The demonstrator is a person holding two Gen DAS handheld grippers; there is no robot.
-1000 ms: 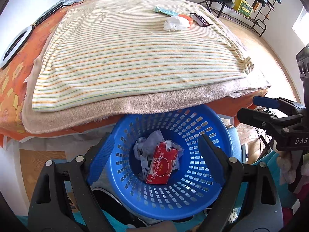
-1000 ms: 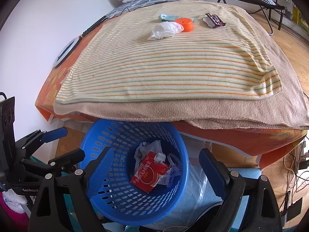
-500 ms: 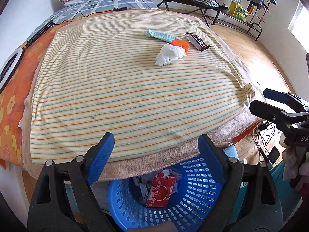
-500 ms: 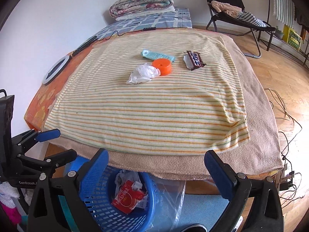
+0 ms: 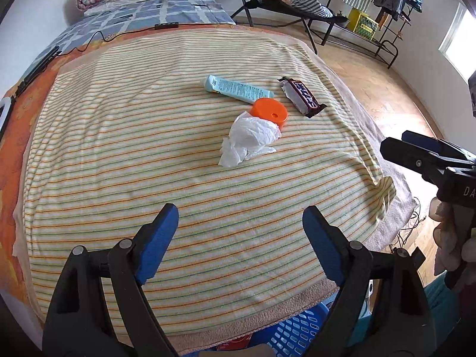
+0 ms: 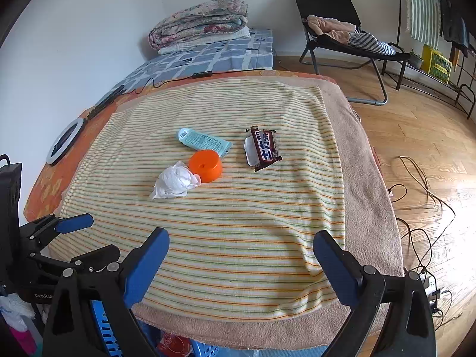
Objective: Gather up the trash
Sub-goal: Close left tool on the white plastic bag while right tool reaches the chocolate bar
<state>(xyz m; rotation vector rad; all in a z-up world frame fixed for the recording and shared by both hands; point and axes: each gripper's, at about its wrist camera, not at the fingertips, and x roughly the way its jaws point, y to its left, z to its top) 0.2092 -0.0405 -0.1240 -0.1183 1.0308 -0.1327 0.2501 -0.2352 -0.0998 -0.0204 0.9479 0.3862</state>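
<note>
Both the left hand-held gripper [image 5: 239, 232] and right hand-held gripper [image 6: 241, 255] gape wide and empty above the striped towel [image 5: 148, 148], well short of the crumpled tissue [image 5: 250, 141], orange cap [image 5: 269, 114], tube [image 5: 235, 89] and candy wrapper [image 5: 302, 96] ahead.

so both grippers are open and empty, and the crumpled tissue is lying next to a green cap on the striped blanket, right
Not quite: the cap is orange, not green, as the right wrist view shows. The rest holds: the crumpled tissue lies against it on the striped blanket, and the left gripper and right gripper are open and empty.
</note>
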